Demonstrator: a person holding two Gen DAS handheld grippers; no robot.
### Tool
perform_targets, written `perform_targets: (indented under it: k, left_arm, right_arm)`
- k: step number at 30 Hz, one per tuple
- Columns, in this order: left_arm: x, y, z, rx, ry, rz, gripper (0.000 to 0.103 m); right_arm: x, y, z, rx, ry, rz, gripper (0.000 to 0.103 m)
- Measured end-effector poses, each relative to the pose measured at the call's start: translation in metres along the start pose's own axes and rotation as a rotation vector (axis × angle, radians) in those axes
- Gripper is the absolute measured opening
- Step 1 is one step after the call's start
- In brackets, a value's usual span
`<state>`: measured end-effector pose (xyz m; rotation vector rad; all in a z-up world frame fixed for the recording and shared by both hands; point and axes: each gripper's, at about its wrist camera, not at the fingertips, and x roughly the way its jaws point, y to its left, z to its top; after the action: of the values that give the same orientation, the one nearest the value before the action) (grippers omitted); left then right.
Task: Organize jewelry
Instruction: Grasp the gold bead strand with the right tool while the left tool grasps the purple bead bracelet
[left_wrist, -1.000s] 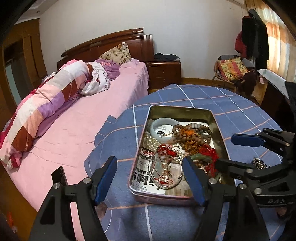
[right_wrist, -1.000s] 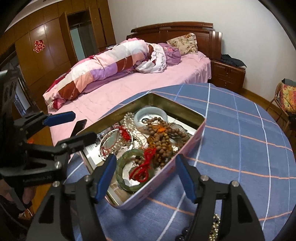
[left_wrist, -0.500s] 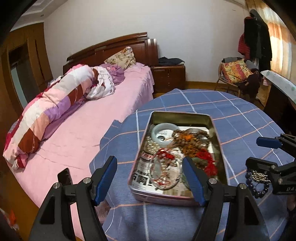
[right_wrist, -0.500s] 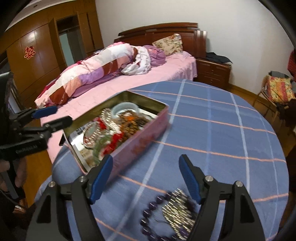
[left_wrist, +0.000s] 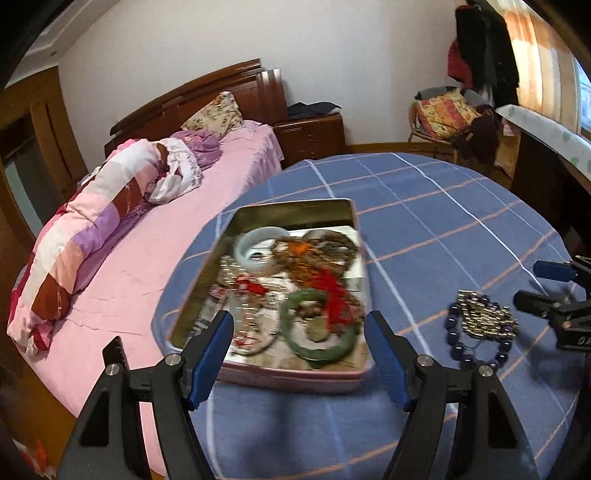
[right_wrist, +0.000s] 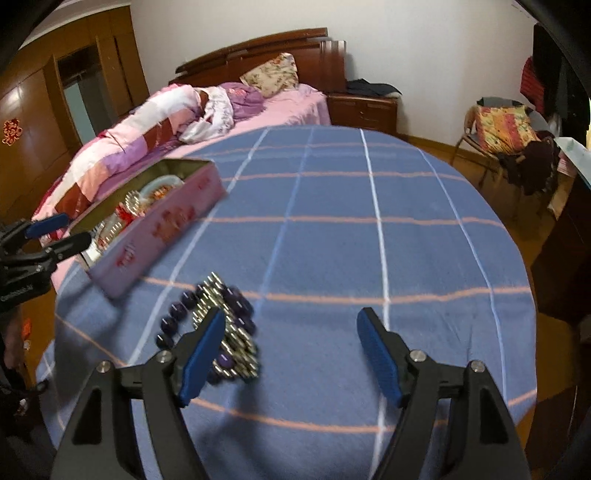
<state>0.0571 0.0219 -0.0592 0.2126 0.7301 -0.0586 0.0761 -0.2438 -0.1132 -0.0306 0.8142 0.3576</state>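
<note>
A pink metal tin (left_wrist: 295, 376) full of jewelry sits on the blue checked tablecloth (left_wrist: 424, 229). In it lie a green jade bangle (left_wrist: 317, 349), a pale bangle (left_wrist: 258, 247), brown beads with red tassels (left_wrist: 321, 266) and pearls. My left gripper (left_wrist: 301, 354) is open and empty just before the tin's near edge. A purple bead bracelet tangled with a silver one (left_wrist: 480, 325) lies on the cloth right of the tin; it also shows in the right wrist view (right_wrist: 218, 325). My right gripper (right_wrist: 290, 354) is open and empty, its left finger above the bracelet. The tin (right_wrist: 159, 229) is at its left.
A bed with pink sheet and rolled quilt (left_wrist: 110, 229) runs along the table's left side. A wooden nightstand (left_wrist: 310, 136) stands behind. A chair with cushions and clothes (left_wrist: 454, 114) is at the back right. A dark cabinet (right_wrist: 565, 251) is right of the table.
My right gripper left the tin and moved right, over the bracelets on the cloth. My left gripper shifted so the tin sits between its fingers, closer in view.
</note>
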Motion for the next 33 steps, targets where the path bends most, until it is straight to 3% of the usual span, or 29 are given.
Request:
perform_targets:
  k: [2,7,10,11,12,13,17,28,33]
  left_arm:
    - [-0.001,-0.009,0.000,0.003,-0.003,-0.012,0.073]
    - [-0.001,-0.025,0.001,-0.001,0.001,-0.037,0.073]
    - [0.000,-0.034,-0.002,0.011,0.009,-0.046,0.073]
    - [0.001,-0.036,-0.002,0.017,0.012,-0.050,0.073]
    - [0.002,-0.039,-0.003,0.024,0.015,-0.056,0.073]
    - [0.002,-0.041,-0.003,0.029,0.017,-0.060,0.073]
    - [0.003,-0.048,-0.004,0.043,0.019,-0.077,0.073]
    - [0.010,-0.080,-0.002,0.128,0.030,-0.108,0.073]
    - [0.023,-0.102,-0.001,0.178,0.056,-0.142,0.073]
  right_arm:
    - [0.000,0.000,-0.004,-0.011,0.013,0.001,0.076]
    - [0.005,0.015,-0.004,-0.062,0.021,0.054,0.061]
    - [0.011,0.018,-0.009,-0.080,0.040,0.079,0.045]
    - [0.011,0.018,-0.010,-0.078,0.041,0.094,0.038]
    - [0.011,0.018,-0.011,-0.079,0.040,0.100,0.023]
    - [0.010,0.019,-0.011,-0.085,0.039,0.101,0.020]
    - [0.008,0.027,-0.012,-0.118,0.022,0.085,0.014]
    - [-0.026,-0.003,0.002,0.005,-0.117,0.044,0.013]
    - [-0.028,-0.022,0.008,0.050,-0.142,-0.040,0.013]
